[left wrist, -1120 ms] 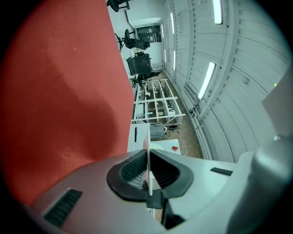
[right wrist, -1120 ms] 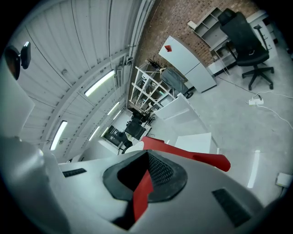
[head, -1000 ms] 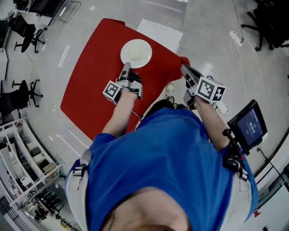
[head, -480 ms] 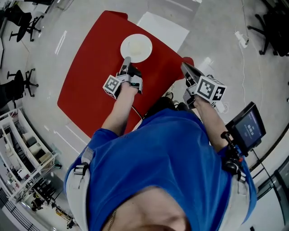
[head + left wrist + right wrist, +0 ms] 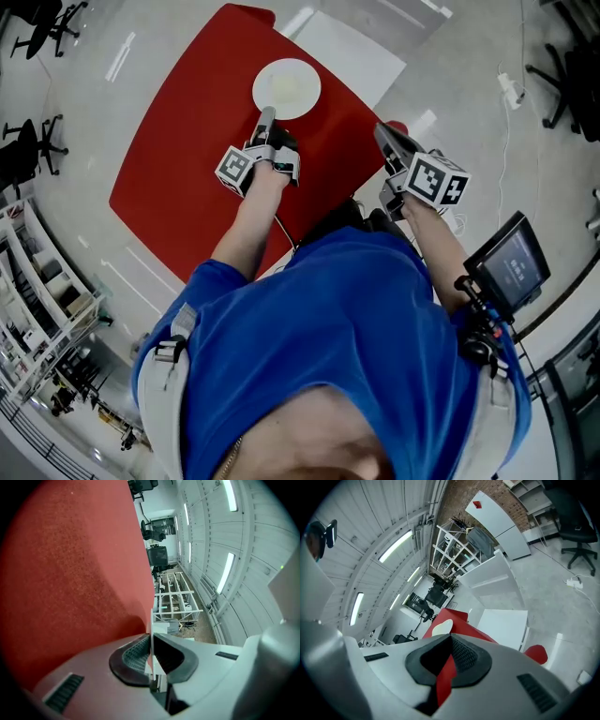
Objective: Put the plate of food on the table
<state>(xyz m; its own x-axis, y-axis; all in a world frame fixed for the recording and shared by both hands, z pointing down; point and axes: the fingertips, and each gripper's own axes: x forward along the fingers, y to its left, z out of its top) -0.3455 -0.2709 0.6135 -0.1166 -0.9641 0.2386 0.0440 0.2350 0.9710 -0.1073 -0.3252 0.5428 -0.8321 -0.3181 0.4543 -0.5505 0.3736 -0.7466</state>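
A white plate (image 5: pixel 286 88) with pale food in its middle hangs over the far part of the red table (image 5: pixel 178 159). My left gripper (image 5: pixel 266 114) is shut on its near rim. In the left gripper view the rim (image 5: pixel 151 656) shows as a thin white edge between the pads, with the red tabletop (image 5: pixel 70 573) close beside it. Whether the plate rests on the table I cannot tell. My right gripper (image 5: pixel 380 129) hovers at the table's right corner. Its jaws stand a little apart, holding nothing, and a strip of red shows through the gap. From there the plate (image 5: pixel 441 627) looks far off.
A white panel (image 5: pixel 352 47) lies on the floor beyond the table. Office chairs (image 5: pixel 33 141) and a shelving rack (image 5: pixel 37 309) stand at the left. A device with a screen (image 5: pixel 511 262) hangs by the person's right side. A cable and power strip (image 5: pixel 511 89) lie at the right.
The left gripper and the plate have moved farther out over the table and a little lower. The right gripper has moved forward along the table's right corner.
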